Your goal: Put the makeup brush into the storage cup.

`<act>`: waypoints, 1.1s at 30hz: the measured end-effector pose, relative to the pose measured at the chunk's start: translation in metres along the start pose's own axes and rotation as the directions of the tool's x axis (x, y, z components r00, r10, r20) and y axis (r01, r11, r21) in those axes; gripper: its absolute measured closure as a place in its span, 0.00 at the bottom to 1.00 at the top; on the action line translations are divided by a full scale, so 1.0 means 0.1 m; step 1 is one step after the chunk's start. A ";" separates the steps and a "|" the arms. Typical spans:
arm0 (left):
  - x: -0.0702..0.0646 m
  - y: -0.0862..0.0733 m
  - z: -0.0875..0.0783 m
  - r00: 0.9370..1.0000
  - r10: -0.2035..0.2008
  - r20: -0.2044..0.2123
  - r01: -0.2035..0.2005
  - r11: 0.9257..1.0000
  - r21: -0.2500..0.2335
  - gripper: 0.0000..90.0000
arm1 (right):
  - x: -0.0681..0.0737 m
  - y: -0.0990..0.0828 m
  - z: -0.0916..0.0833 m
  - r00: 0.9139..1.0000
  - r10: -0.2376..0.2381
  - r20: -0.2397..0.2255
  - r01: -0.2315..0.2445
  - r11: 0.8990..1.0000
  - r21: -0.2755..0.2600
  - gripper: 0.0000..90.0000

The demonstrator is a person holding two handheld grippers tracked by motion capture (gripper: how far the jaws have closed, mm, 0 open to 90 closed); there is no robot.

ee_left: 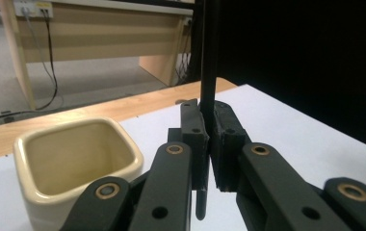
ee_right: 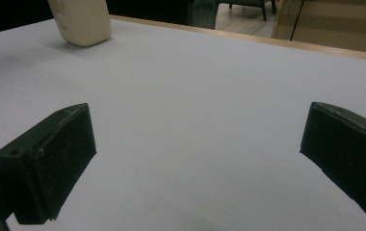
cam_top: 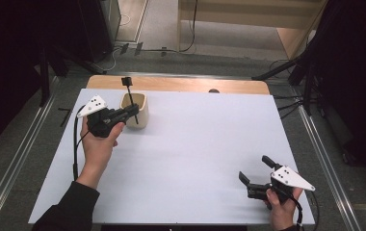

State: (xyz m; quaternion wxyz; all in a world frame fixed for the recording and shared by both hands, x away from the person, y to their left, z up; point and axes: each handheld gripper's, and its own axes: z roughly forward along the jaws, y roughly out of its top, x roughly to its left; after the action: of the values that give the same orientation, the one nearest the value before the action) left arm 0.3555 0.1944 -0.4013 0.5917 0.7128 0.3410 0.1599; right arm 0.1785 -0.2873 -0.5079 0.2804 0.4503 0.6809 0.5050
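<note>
The black stick (ee_left: 208,72), a thin rod with a small square head at its far end, is clamped upright between the jaws of the left tool (cam_top: 132,111), far left on the counter (cam_top: 195,159), just beside the near-right edge of the cream cup (cam_top: 141,109). In the left gripper view its rounded lower tip hangs below the pads, above the white surface, outside the cup, with the cup rim at the left.

Likely step: putting the stick into the cup or lifting it away; the direction cannot be told. For a drop-in, the tip should clear the rim first, then move over the opening before lowering. The rod should stay near vertical so it doesn't catch the wall and tip the cup. The grip is thin and low on the rod, so it may swivel; slow moves are safer, with release only once the tip rests on the bottom.

The cup stands upright; the inside seen in the left gripper view looks empty, though the bottom is not fully visible.

The right tool (cam_top: 254,176) is at the near right of the counter, well apart from the cup, jaws wide and holding nothing; bare white surface lies between its pads (ee_right: 51,163). It could steady the cup if needed.
</note>
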 end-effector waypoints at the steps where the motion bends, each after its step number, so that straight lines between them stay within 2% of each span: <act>1: 0.00 0.00 0.00 1.000 0.000 0.000 0.000 1.000 0.000 0.96 | 0.00 0.00 0.00 1.000 0.000 0.000 0.000 1.000 0.000 0.00; 9: 0.10 0.08 0.04 0.999 -0.012 -0.035 0.011 0.999 -0.038 0.96 | -0.06 -0.05 -0.09 1.000 0.000 0.001 0.000 1.000 0.006 0.00; 11: 0.13 0.12 0.06 0.999 -0.006 -0.052 0.003 0.999 -0.050 0.96 | -0.07 -0.06 -0.10 1.000 0.008 0.003 -0.008 1.000 0.008 0.00; 14: 0.15 0.14 0.09 0.998 -0.018 -0.055 0.015 0.998 -0.060 0.96 | -0.08 -0.07 -0.10 1.000 0.009 -0.002 -0.009 1.000 0.007 0.00; 18: 0.20 0.18 0.18 0.996 -0.002 -0.088 -0.005 0.997 -0.077 0.96 | -0.09 -0.07 -0.10 1.000 0.015 -0.001 -0.015 1.000 0.005 0.00; 25: 0.27 0.16 0.27 0.990 0.032 -0.140 -0.042 0.996 -0.073 0.95 | -0.09 -0.07 -0.10 1.000 0.016 -0.003 -0.016 1.000 0.006 0.00; 30: 0.32 0.12 0.31 0.988 0.018 -0.153 -0.028 0.997 -0.068 0.95 | -0.09 -0.07 -0.10 1.000 0.019 -0.005 -0.019 1.000 0.008 0.00; 33: 0.33 0.09 0.35 0.987 0.025 -0.158 -0.034 0.998 -0.052 0.95 | -0.09 -0.07 -0.09 1.000 0.020 -0.009 -0.020 1.000 0.009 0.00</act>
State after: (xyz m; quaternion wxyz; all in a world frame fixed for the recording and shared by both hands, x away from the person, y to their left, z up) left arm 0.4039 0.1906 -0.4072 0.5796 0.6865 0.3717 0.2336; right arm 0.1724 -0.2995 -0.5122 0.2705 0.4558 0.6798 0.5068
